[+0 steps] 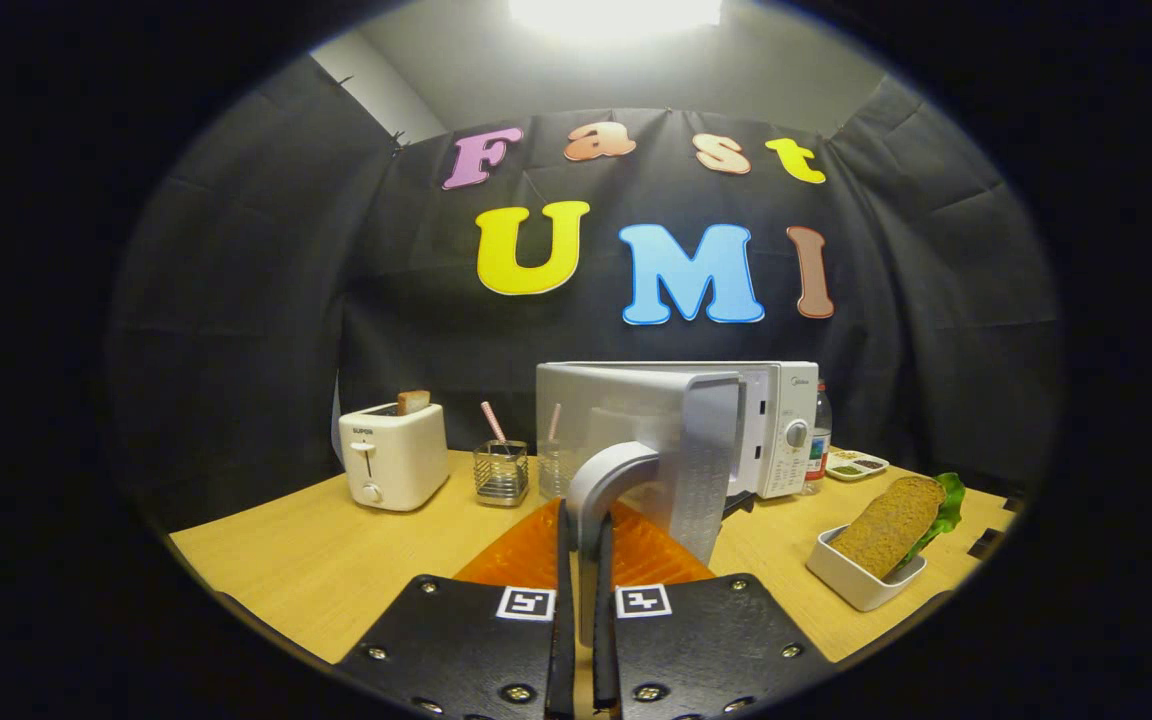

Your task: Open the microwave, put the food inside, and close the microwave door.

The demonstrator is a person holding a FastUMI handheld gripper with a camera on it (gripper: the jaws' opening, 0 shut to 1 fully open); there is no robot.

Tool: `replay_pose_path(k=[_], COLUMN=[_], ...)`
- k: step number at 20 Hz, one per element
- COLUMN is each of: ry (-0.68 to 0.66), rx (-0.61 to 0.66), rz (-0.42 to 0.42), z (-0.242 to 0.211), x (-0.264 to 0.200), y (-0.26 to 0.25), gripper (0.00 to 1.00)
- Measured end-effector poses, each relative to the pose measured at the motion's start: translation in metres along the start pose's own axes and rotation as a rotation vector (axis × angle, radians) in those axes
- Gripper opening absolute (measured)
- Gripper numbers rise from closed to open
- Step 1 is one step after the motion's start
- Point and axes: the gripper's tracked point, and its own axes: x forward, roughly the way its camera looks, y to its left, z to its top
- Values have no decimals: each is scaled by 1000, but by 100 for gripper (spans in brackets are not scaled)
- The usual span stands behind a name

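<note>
Item 1. Gripper [584, 560], bottom centre of frame: jaws narrow, both fingers pinched on the door handle [608, 478], a curved grey bar rising between them.

Item 2. Microwave [781, 425], centre frame, on the wooden table [296, 560]. Door [681, 450] swung well open toward the camera, edge-on; cavity behind it, hidden by the door.

Item 3. Food: sandwich [891, 525] w/ lettuce, leaning in a white dish [861, 585], lower right, well apart from the fingers. Not yet in the oven.

Item 4. Orange mat [526, 555] under the fingers, lower centre.

Item 5. Misc, left of microwave: toaster [394, 455] w/ a slice up top; glass cup [501, 470] w/ straw. Right of microwave: bottle [818, 440], small tray [856, 465].

Step in hand (est.): finishing the door pull, approx. a third of the task. To do well: follow the hinge arc rather than tugging straight back, so the oven doesn't slide; stop once the opening looks wide enough for dish + sandwich; let go cleanly, back off w/o bumping the door, then go right for the dish. Grip the dish rim, not the bread, which looks likely to tip.
</note>
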Motion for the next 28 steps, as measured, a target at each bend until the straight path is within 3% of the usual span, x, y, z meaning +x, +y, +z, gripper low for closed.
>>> replay_pose_path(k=[4, 10, 12, 14, 17, 18, 21, 22, 23, 28], ry=[-1, -12, -14, -22, -44, -56, -77, -76, -68, -46], rx=[11, -44, -64, -83, -71, -68, -86, -81, -75, -2], rz=[-5, -94, -77, -23, 119, 138, 160, 182, 196, 215], z=[1, 0, 0, 2, 9, 13, 19, 19, 19, 22], x=[-3, -5, -16, -27, -45, -52, -62, -64, -67, -78], y=[51, 75, 79, 92, 105, 101, 83, 81, 74, 21], gripper=[8, 9, 17, 17, 26, 36, 42, 54, 59, 70])
